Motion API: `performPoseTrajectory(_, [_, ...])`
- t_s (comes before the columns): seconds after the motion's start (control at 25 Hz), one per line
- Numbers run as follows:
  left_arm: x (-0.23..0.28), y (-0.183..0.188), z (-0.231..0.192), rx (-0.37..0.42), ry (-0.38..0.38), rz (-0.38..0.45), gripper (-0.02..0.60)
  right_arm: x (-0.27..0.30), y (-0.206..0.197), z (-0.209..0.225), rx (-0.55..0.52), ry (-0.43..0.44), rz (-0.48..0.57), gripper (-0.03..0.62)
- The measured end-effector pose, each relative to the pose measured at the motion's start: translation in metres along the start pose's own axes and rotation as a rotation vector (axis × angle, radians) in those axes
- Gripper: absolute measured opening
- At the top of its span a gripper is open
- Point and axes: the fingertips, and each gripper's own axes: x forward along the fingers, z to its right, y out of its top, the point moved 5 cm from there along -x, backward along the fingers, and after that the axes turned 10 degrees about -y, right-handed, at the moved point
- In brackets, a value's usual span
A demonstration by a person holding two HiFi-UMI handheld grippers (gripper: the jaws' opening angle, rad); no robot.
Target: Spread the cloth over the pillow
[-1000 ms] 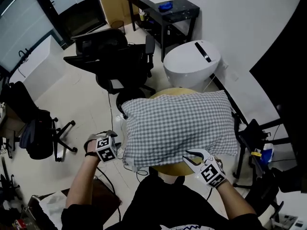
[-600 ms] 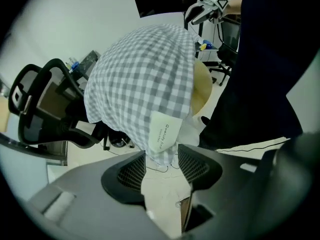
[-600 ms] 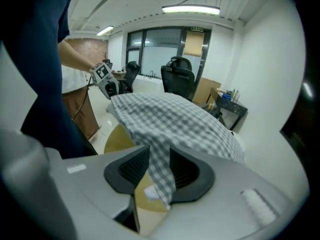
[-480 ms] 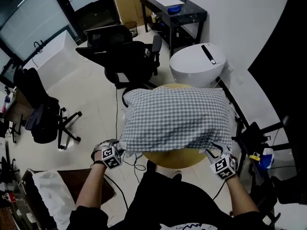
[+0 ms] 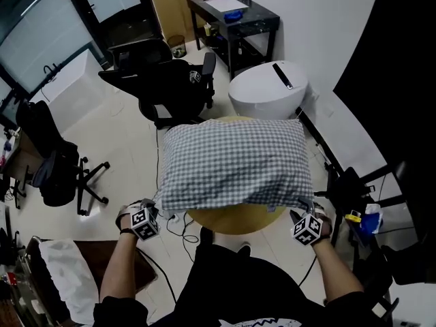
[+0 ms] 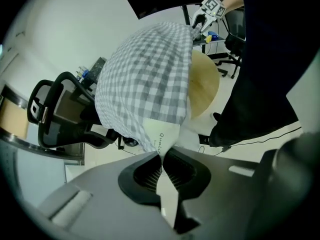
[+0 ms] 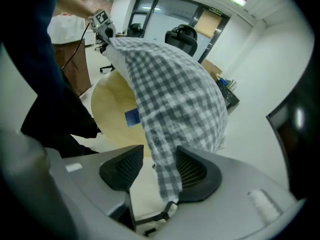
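A grey checked cloth lies over the pillow on a round wooden table. My left gripper is at the cloth's near left corner. In the left gripper view its jaws have just closed, and the left gripper is shut on the white label at that corner of the cloth. My right gripper is at the near right corner. In its own view the right gripper has just been opening. It stands wide open, with the cloth hanging between the pads against the right one.
Black office chairs stand beyond the table, beside a white rounded unit and a black desk. Another chair with a bag is at the left. Cables lie on the floor by the table's foot.
The left gripper has come in from the left to the cloth's near left corner. The right gripper has moved from the front edge out to the near right corner.
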Motion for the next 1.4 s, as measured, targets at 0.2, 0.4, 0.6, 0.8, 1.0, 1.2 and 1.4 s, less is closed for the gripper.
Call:
performPoseTrajectory(0.2, [-0.027,-0.003,0.004,0.002,0.050,-0.004,0.000,0.017,-0.014,-0.002,-0.206,-0.089,-0.025,0.216])
performPoseTrajectory(0.4, [-0.038,-0.006,0.008,-0.011,0.076,-0.016,0.000,0.011,-0.013,0.003,-0.260,-0.142,0.017,0.050])
performPoseTrajectory(0.6, [-0.055,-0.005,0.009,0.012,0.111,-0.019,0.000,-0.026,-0.016,0.020,-0.233,-0.182,0.092,0.012])
performPoseTrajectory(0.8, [-0.082,-0.007,0.024,0.080,0.145,-0.049,0.000,-0.061,-0.020,0.036,-0.236,-0.233,0.144,0.011])
performPoseTrajectory(1.0, [-0.072,-0.010,0.054,0.090,0.121,-0.063,0.000,-0.070,-0.031,0.033,-0.221,-0.224,0.141,0.011])
performPoseTrajectory(1.2, [-0.025,-0.016,0.077,0.077,0.045,-0.081,0.000,-0.051,-0.043,0.022,-0.176,-0.174,0.104,0.012])
performPoseTrajectory(1.4, [0.016,-0.018,0.073,0.046,0.008,-0.099,0.000,-0.022,-0.049,0.007,-0.175,-0.124,0.070,0.012])
